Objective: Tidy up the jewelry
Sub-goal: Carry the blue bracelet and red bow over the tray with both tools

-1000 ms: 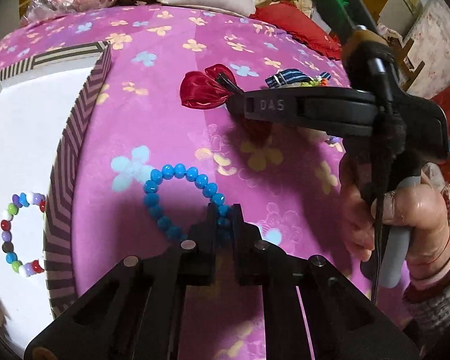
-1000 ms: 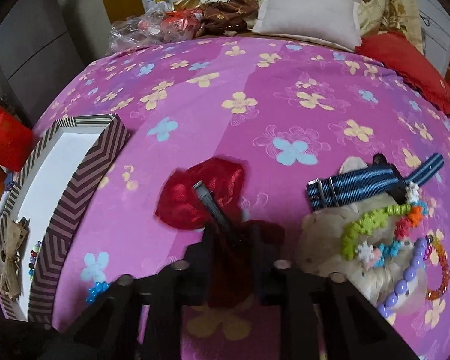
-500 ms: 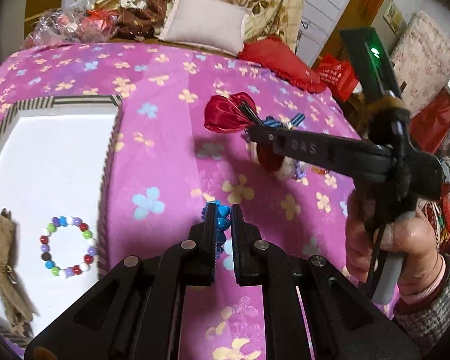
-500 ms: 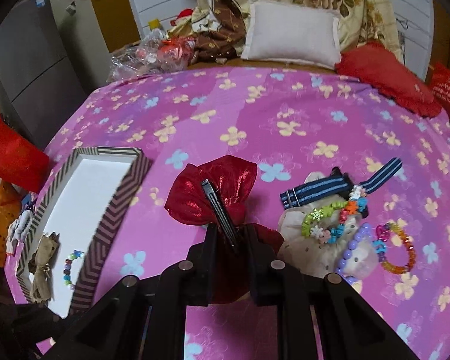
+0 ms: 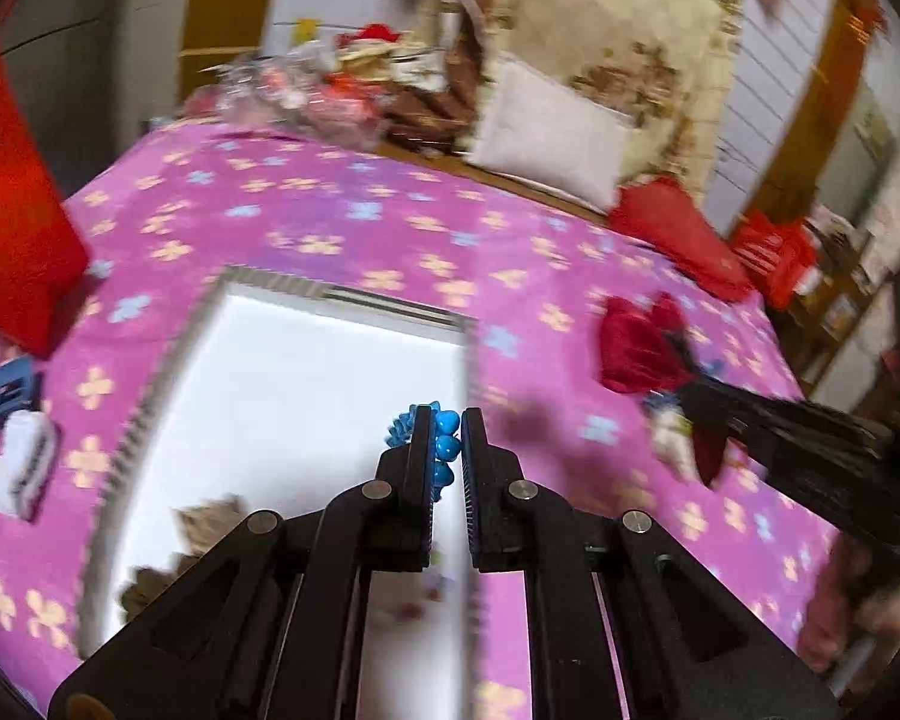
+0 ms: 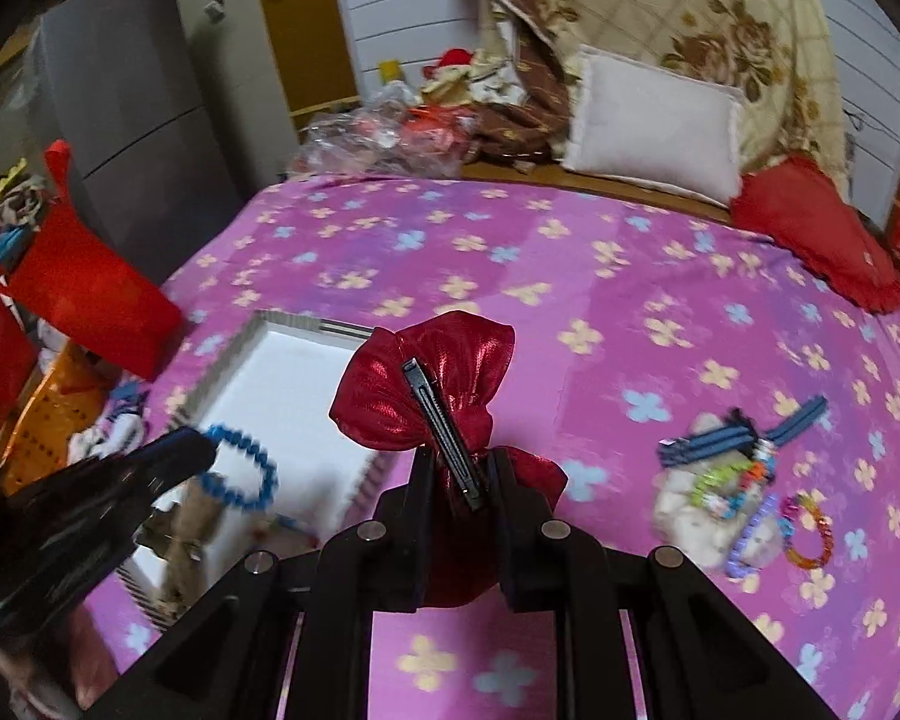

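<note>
My left hand-held gripper [image 5: 447,441] is clamped on the blue bead bracelet [image 5: 444,450]; the loop hangs above the white floor of the striped-rim box [image 5: 342,294], near the box's right wall. In the right wrist view the same bracelet [image 6: 243,468] dangles from the left fingers over the box [image 6: 282,360]. My right hand-held gripper [image 6: 459,474] is closed on the black clip of the red satin bow [image 6: 432,384], held lifted off the bed [image 6: 570,264] beside the box's right wall. A brown burlap bow [image 6: 180,534] lies inside the box at its near end. Toward the bed's right edge rest a blue striped strap [image 6: 738,432] and a cluster of beaded bracelets [image 6: 768,522]. The left view is motion-blurred.
</note>
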Tool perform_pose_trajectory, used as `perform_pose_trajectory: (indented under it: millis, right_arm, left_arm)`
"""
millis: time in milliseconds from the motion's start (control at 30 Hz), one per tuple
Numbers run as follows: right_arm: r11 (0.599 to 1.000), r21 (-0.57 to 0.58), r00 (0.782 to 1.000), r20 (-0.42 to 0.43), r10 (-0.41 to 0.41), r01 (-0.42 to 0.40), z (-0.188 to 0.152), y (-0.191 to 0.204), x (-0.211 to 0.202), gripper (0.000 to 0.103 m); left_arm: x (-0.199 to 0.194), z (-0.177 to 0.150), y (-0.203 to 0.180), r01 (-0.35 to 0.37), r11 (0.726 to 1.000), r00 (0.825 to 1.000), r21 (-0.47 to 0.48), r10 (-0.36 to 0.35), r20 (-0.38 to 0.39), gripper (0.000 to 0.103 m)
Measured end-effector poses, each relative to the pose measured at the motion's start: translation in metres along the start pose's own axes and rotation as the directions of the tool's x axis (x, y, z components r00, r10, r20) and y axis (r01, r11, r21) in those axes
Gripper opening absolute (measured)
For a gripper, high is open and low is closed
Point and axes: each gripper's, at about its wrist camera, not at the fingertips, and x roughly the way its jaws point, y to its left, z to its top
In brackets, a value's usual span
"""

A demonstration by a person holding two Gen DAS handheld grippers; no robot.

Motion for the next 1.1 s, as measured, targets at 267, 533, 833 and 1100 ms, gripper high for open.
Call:
perform_pose_trajectory:
  millis: [267, 533, 833, 1100]
  right_arm:
    - [0.996, -0.079, 0.995, -0.086, 0.042, -0.049, 0.004, 0.069, 0.049, 0.016]
    - [0.995, -0.081, 0.979, -0.199, 0.047, -0.064, -0.008, 0.100, 0.122, 0.016]
    - [0.995, -0.049, 0.964, -0.258, 0.068, -0.084, -0.016, 0.105, 0.160, 0.016]
    - [0.998, -0.027, 0.963, -0.267, 0.044, -0.053, -0.023, 0.099, 0.166, 0.033]
  left_arm:
    - [0.031, 0.011, 0.069, -0.053, 0.989, 0.998, -0.136, 0.047, -0.049, 0.007]
    - [0.065, 0.012, 0.109, -0.167, 0.968, 0.981, -0.187, 0.145, -0.127, 0.007]
    - [0.076, 0.008, 0.119, -0.239, 0.954, 0.967, -0.183, 0.215, -0.140, 0.007]
    - [0.076, 0.006, 0.112, -0.251, 0.955, 0.963, -0.157, 0.229, -0.145, 0.014]
